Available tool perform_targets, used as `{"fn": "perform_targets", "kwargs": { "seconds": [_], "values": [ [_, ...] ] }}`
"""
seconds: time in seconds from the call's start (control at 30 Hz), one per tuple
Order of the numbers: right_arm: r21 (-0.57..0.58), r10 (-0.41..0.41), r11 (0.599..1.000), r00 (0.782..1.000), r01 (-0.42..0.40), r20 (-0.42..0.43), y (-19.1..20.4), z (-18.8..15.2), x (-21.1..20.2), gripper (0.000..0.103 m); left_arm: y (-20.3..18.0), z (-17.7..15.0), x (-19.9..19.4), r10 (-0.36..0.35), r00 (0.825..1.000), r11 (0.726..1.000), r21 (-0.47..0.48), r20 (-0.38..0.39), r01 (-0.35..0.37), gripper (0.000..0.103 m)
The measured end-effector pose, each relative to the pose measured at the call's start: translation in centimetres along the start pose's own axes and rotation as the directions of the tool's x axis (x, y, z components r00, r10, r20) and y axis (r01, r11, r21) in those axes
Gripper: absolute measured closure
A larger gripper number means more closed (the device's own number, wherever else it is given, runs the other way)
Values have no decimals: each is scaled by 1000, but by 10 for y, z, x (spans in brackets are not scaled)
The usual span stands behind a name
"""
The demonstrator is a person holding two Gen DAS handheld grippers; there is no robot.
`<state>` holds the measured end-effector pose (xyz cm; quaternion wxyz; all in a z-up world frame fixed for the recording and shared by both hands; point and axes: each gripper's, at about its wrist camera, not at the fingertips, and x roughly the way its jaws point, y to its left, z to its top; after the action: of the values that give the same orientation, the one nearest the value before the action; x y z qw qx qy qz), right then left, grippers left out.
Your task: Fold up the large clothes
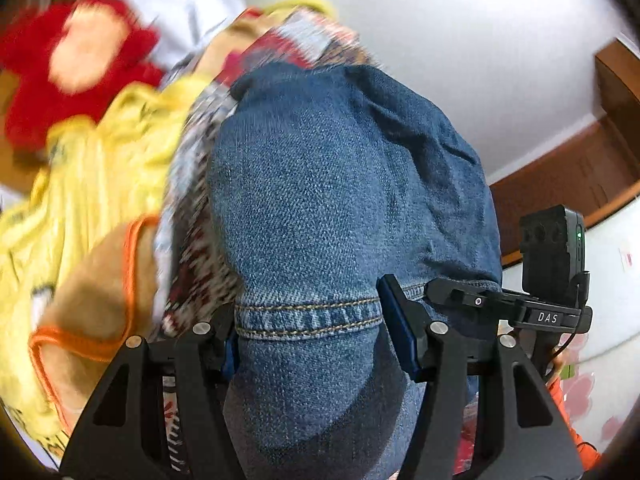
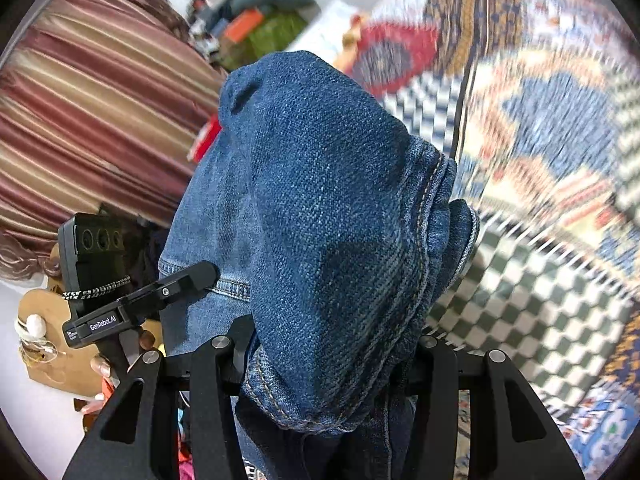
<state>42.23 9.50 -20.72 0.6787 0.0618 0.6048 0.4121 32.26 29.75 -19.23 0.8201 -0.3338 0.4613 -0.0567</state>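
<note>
Jeans: one pair of blue denim jeans (image 1: 320, 200) filled the centre of both wrist views, bunched and draped over the jaws.
Grippers: two, and each wrist view caught the other one at its edge, lower right in the left view, lower left in the right.
Left gripper (image 1: 308, 340): its jaws were clamped on a stitched hem band of the denim, lower centre of the frame, blue pads pressing either side.
Right gripper (image 2: 324, 360): its jaws were closed on a thick gathered wad of seams, lower centre, cloth spilling over both fingers.
Other clothes: a yellow garment (image 1: 92, 168) sat left of centre in the left view, an orange-trimmed tan piece (image 1: 96, 280) below it; both blurred.
Toy: one red plush shape (image 1: 76, 60) in the upper left of the left view, blurred.
Surface: a patterned rug (image 2: 540, 160) with checks and medallions filled the right half of the right view.
Room: white wall (image 1: 460, 60) across the upper right of the left view, brown wood trim (image 1: 572, 168) at the right edge; a striped maroon curtain (image 2: 88, 120) at the left of the right view.
</note>
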Motion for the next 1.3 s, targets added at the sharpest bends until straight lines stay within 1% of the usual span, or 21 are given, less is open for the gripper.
{"fn": "perform_targets", "kwargs": {
  "seconds": [0.13, 0.2, 0.33, 0.4, 0.43, 0.53, 0.57, 0.63, 0.73, 0.77, 0.83, 0.87, 0.9, 0.93, 0.97, 1.03, 1.13, 1.17, 1.2, 1.27, 1.3],
  "values": [
    [31, -22, 999, 996, 25, -81, -18, -2, 46, 56, 38, -15, 34, 30, 997, 999, -41, -67, -33, 43],
    [36, -32, 999, 996, 35, -87, -25, -3, 59, 56, 55, -20, 47, 36, 995, 997, -62, -93, -42, 43],
    [-3, -37, 999, 995, 37, -89, -27, -2, 68, 51, 75, -28, 54, -14, 997, 993, -114, -78, 5, 40],
    [-19, -40, 999, 994, 38, -101, -28, -2, 71, 50, 75, -31, 52, -13, 997, 995, -103, -75, 6, 39],
    [-25, -47, 999, 993, 44, -111, -26, -3, 69, 48, 71, -33, 49, 4, 998, 997, -82, -70, -10, 39],
    [-58, -96, 994, 989, 90, -113, -25, -7, 60, 48, 58, -36, 40, 92, 995, 996, 0, -49, -92, 39],
    [-91, -136, 988, 985, 127, -103, -17, -10, 53, 48, 50, -39, 34, 147, 989, 988, 49, -29, -145, 39],
    [-137, -184, 975, 980, 172, -80, -14, -9, 41, 47, 36, -44, 24, 208, 978, 973, 102, 2, -207, 39],
    [-188, -248, 952, 969, 241, -13, -1, -18, 16, 47, 15, -60, 7, 302, 951, 930, 201, 58, -308, 39],
    [-196, -258, 947, 966, 254, 4, 2, -20, 9, 47, 5, -66, 1, 315, 946, 918, 230, 75, -324, 39],
    [-221, -264, 938, 963, 267, 47, 13, -29, -4, 46, -7, -77, -6, 314, 943, 903, 273, 107, -332, 39],
    [-235, -253, 937, 966, 259, 58, 18, -33, -7, 43, -16, -85, -11, 314, 941, 894, 294, 126, -338, 39],
    [-244, -244, 936, 968, 252, 64, 24, -36, -7, 39, -22, -92, -11, 320, 937, 885, 310, 139, -348, 39],
    [-250, -242, 935, 968, 251, 68, 27, -41, -9, 30, -25, -95, -8, 331, 932, 874, 324, 150, -363, 38],
    [-260, -252, 929, 965, 264, 77, 30, -47, -8, 25, -29, -104, -8, 345, 925, 862, 337, 158, -379, 36],
    [-290, -303, 904, 949, 314, 82, 31, -55, 3, 25, -30, -111, -1, 371, 916, 851, 340, 152, -401, 32],
    [-321, -400, 863, 916, 391, 40, 17, -66, 24, 25, -18, -118, 7, 399, 910, 854, 315, 117, -415, 29],
    [-322, -394, 866, 919, 383, 36, 11, -71, 23, 25, -13, -120, 6, 402, 909, 858, 300, 111, -416, 27],
    [-313, -371, 879, 928, 360, 28, 6, -74, 21, 25, -9, -120, 8, 408, 907, 859, 291, 107, -421, 26],
    [-277, -322, 909, 947, 311, 7, -4, -76, 12, 25, -5, -122, 1, 426, 898, 851, 288, 108, -439, 26],
    [-268, -312, 915, 950, 301, 1, -6, -76, 8, 25, -5, -123, -3, 435, 893, 844, 296, 112, -448, 26]
  ]
}}
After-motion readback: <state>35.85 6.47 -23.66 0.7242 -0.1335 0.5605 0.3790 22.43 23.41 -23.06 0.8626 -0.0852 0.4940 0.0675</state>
